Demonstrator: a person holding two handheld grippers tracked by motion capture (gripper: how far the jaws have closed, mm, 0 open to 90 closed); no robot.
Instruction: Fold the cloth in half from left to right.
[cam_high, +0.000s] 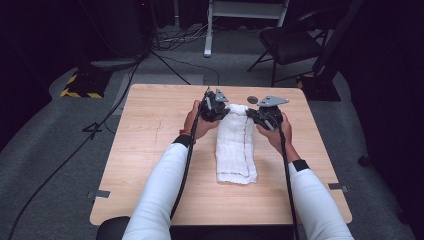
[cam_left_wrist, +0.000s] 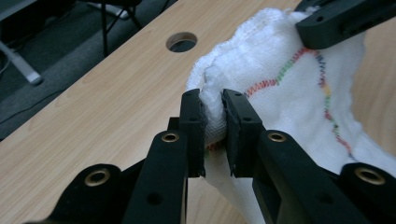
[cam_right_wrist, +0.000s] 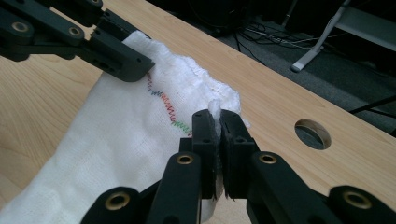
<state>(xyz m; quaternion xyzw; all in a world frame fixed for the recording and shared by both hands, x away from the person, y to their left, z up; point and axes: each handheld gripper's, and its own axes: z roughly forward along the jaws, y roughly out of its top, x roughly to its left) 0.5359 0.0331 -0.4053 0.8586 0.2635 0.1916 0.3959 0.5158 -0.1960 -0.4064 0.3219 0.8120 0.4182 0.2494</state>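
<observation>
Both my grippers sit at the far end of the white towel (cam_high: 235, 145), which lies folded in a long strip down the middle of the wooden table (cam_high: 150, 150), its near end flat on the wood. My left gripper (cam_left_wrist: 214, 122) pinches the towel's far left corner, a thick wad of cloth squeezed between the pads. My right gripper (cam_right_wrist: 218, 135) has its jaws almost pressed together on the far right corner, only a thin edge of cloth between them. The far edge is raised off the table between the two grips. A multicoloured zigzag seam (cam_left_wrist: 299, 60) runs near the towel's hem. A round hole (cam_right_wrist: 313, 134) in the tabletop lies just beyond the towel.
</observation>
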